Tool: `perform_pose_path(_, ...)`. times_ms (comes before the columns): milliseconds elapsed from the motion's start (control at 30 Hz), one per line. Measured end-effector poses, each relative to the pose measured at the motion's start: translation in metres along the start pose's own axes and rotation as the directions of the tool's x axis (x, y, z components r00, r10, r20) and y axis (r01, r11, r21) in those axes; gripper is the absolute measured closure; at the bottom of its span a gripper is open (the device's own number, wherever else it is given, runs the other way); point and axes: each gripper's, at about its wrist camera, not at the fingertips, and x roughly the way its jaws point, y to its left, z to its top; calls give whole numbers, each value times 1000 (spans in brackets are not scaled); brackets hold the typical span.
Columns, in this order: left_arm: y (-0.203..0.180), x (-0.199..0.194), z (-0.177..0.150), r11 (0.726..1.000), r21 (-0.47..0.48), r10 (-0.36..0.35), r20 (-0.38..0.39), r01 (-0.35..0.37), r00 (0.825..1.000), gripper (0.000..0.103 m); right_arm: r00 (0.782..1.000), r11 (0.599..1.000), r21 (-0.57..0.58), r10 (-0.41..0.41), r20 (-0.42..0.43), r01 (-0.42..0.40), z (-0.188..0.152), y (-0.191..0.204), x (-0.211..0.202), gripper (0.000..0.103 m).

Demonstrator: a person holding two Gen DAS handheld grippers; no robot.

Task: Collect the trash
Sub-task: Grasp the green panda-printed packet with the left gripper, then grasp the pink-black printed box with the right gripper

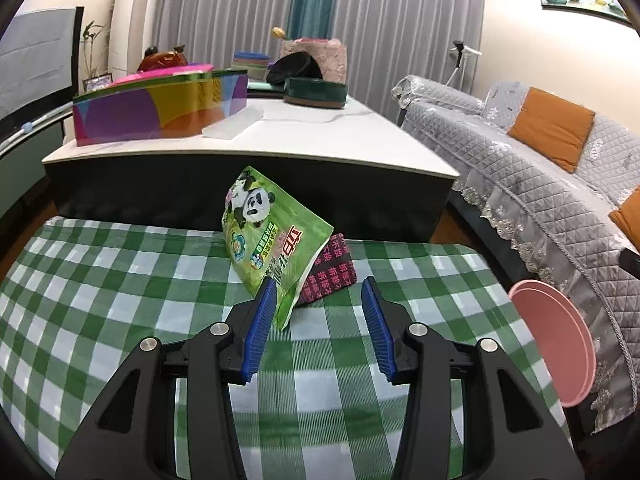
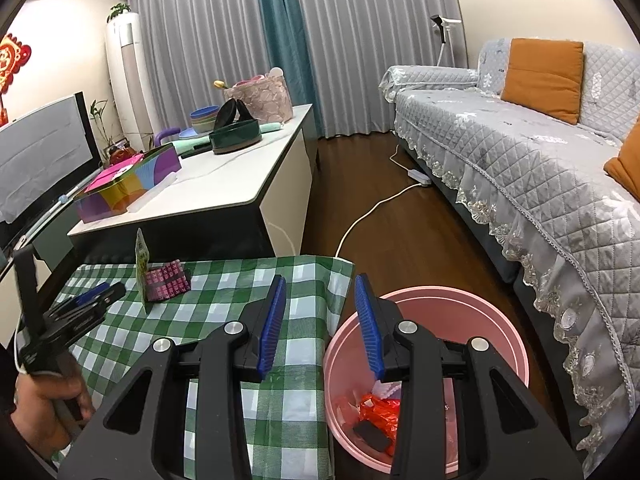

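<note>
A green panda pouch (image 1: 268,240) stands tilted on the green checked cloth (image 1: 100,300), leaning against a maroon patterned packet (image 1: 332,276). My left gripper (image 1: 319,284) is open and low over the cloth. Its left pad tip overlaps the pouch's lower edge, and the pouch's bottom corner sits just inside the jaws, unpressed. My right gripper (image 2: 321,280) is open with nothing between its fingers, over the cloth's edge and the rim of the pink bin (image 2: 500,332). The bin holds a red wrapper (image 2: 376,408) and a dark piece. In the right wrist view, a hand (image 2: 48,404) holds the left gripper (image 2: 92,300) near the pouch (image 2: 141,264).
Behind the cloth stands a white-topped coffee table (image 2: 224,184) with a colourful box (image 1: 160,108) and a green round tin (image 2: 236,140). A grey quilted sofa (image 2: 520,152) with orange cushions fills the right. A white cable (image 2: 360,216) and power strip lie on the wooden floor.
</note>
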Motion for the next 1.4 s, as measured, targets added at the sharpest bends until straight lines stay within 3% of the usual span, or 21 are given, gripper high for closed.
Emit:
perform_pose_path(300,1,44,15,994,24,109,-62,-107,992,59,999,999,-38,20,-25,-21,-6,3,16,67)
perform_pose_path(500,17,42,14,994,-5,111,-71,-111,991,92,997,995,-69,71,-38,-74,-7,23,28,66)
perform_pose_path(667,36,26,14,996,-32,84,-58,-86,995,100,988,985,-92,140,-69,-146,-6,51,39,65)
perform_pose_path(767,50,18,15,996,-48,78,-51,-81,996,101,979,977,-101,179,-94,-188,-5,69,50,51)
perform_pose_path(833,59,12,16,996,-48,73,-44,-75,996,101,977,975,-110,183,-105,-194,-4,84,60,34)
perform_pose_path(933,76,4,17,995,-51,88,-31,-90,996,101,969,970,-99,206,-135,-220,-2,108,79,21)
perform_pose_path(1200,111,-8,13,992,-65,110,-26,-111,994,101,936,946,-143,250,-249,-291,-5,185,146,11)
perform_pose_path(1400,126,-12,12,991,-77,106,-23,-108,994,101,920,942,-157,238,-311,-297,-14,214,186,8)
